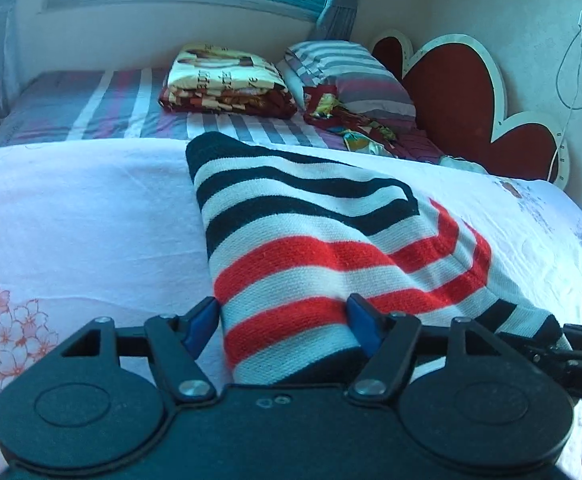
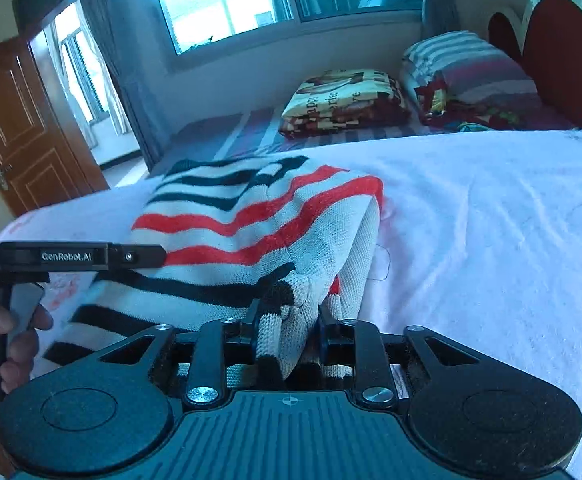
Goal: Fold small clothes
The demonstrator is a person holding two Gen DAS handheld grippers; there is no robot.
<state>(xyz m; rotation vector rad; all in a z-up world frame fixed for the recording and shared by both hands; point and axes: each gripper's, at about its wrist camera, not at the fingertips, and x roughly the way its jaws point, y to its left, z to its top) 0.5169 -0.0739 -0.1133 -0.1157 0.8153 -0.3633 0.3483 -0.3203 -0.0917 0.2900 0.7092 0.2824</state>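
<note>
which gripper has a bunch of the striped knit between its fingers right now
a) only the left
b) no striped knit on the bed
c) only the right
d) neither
c: in the right wrist view the right gripper has its fingers closed on a bunched fold of the striped knit, while the left gripper stands open with the knit lying flat between its fingers, on the pink sheet.

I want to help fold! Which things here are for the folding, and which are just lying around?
For the folding:
- striped sweater
- left hand-held gripper
- right hand-held gripper, pinching a bunch of the sweater

Just lying around:
- folded blanket
- striped pillow
- heart headboard
</note>
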